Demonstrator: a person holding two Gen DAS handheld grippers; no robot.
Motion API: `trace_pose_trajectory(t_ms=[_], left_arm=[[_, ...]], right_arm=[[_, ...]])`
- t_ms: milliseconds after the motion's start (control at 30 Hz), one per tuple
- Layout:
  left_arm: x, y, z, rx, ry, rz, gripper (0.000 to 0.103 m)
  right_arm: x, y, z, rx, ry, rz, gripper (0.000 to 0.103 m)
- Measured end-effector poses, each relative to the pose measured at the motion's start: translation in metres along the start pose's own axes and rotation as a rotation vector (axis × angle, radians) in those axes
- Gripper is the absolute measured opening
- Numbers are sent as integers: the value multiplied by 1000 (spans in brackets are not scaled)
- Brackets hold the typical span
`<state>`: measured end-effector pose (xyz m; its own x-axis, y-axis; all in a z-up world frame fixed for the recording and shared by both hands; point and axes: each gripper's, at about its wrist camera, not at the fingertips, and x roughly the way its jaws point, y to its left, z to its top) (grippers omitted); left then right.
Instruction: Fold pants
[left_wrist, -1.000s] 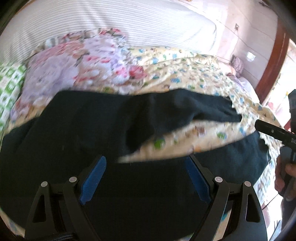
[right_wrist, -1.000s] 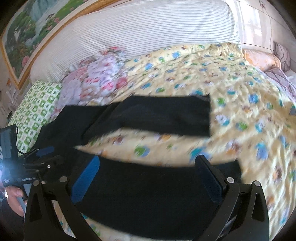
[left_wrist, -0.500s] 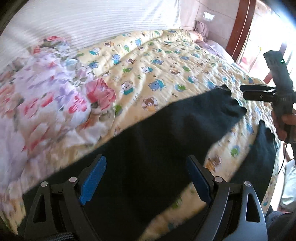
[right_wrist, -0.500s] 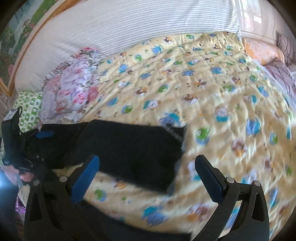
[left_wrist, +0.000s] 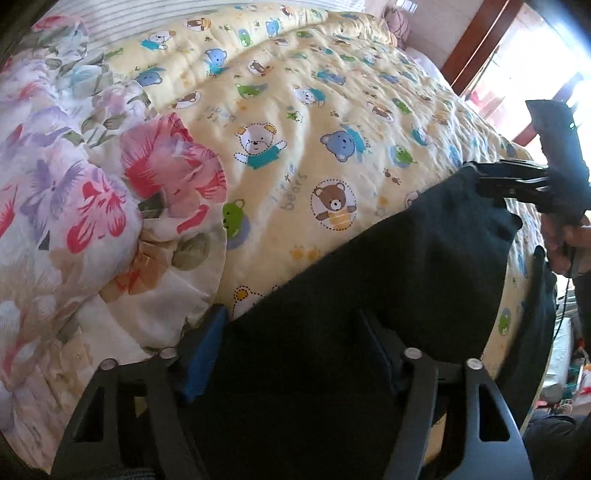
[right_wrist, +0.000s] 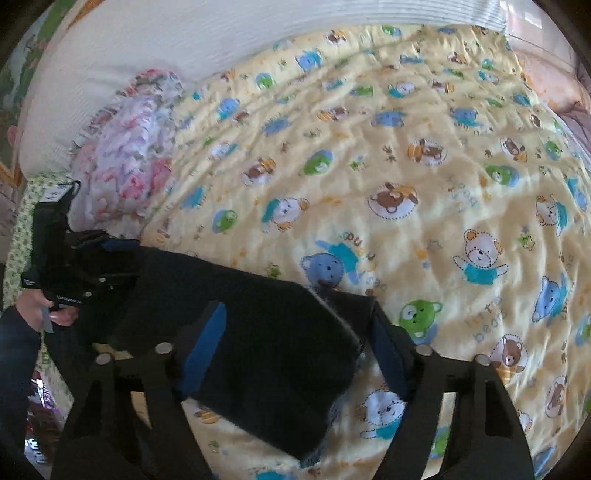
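I judge the leg-over-leg fold is in hand: the black pants (left_wrist: 388, 280) lie on the bed quilt (left_wrist: 332, 110), the far leg's cloth between the parted fingers of my left hand-held gripper (left_wrist: 291, 354) and right hand-held gripper (right_wrist: 295, 343). Neither has pinched yet. Next, both must close on that edge.

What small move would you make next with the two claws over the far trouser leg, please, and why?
Probably shut both on it: the left claw and right claw are open, one at each end of the black pants leg lying flat on the bear quilt, so it can be lifted over the near leg.
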<state>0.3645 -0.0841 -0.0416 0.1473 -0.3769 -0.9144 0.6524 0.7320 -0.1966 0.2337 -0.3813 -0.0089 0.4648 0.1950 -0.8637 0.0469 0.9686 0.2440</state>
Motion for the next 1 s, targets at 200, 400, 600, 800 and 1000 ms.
trace_pose_trajectory(t_ms=[200, 400, 600, 800, 1000], left_arm=[[-12, -3, -5, -2, -9, -15, 18], [-43, -34, -20, 17, -94, 10, 11], [-89, -65, -50, 3, -209, -44, 11], [-114, -102, -93, -21, -265, -89, 11], [-115, -130, -129, -33, -287, -74, 11]], right_arm=[[-13, -19, 2, 37, -27, 43, 19], [-34, 4, 0, -80, -84, -17, 15], [-71, 14, -15, -173, -177, -38, 15], [-102, 9, -38, -206, -254, -3, 15], [-124, 15, -77, -254, -304, 17, 15]])
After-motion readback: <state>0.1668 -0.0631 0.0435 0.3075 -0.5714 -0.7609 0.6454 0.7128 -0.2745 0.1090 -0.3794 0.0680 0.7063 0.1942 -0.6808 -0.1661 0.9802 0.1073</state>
